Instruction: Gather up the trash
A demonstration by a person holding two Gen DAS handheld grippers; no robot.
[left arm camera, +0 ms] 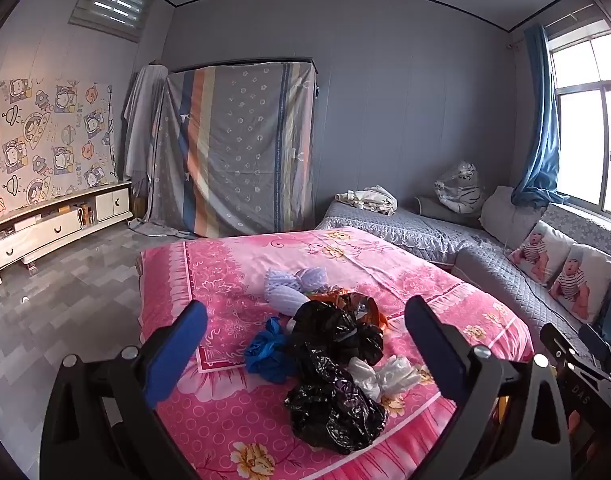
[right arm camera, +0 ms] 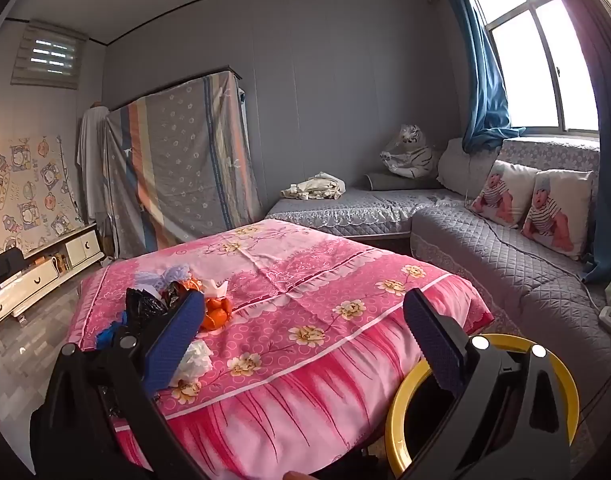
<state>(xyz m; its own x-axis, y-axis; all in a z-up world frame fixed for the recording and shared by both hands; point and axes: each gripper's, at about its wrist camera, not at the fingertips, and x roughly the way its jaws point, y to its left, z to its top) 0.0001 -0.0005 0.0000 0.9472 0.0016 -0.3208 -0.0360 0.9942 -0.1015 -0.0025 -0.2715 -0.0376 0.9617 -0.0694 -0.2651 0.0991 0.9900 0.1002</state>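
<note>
Bed [left arm camera: 405, 264], pink floral cover: carries all the trash.
Trash heap [left arm camera: 329, 344], crumpled black, blue, white, orange bags: mid-bed, long axis running away from the left claw [left arm camera: 305, 340], directly ahead between its spread jaws; nearer arm.
Right claw [right arm camera: 303, 332]: spread, empty; heap off its left.
Yellow-rimmed bin [right arm camera: 401, 412]: at bed's near edge.

Bedspread [left arm camera: 425, 280]: pink, with cream-yellow flowers, small circles and a darker pink striped border. Trash on it: black plastic bags [left arm camera: 333, 400], one blue bag [left arm camera: 267, 354], white bags [left arm camera: 381, 374], lavender foam netting [left arm camera: 285, 292], orange wrapper [right arm camera: 217, 312]. Gripper pads [left arm camera: 177, 352]: blue, on black frames. Bin rim [right arm camera: 401, 412]: yellow, interior black. Sofa cover [right arm camera: 517, 276]: grey, quilted in diamonds. Cushions [right arm camera: 553, 208]: white, printed with babies in stripes. Curtain [left arm camera: 541, 120]: blue. Wardrobe cover [left arm camera: 241, 148]: grey, with orange, cream and blue stripes.
</note>
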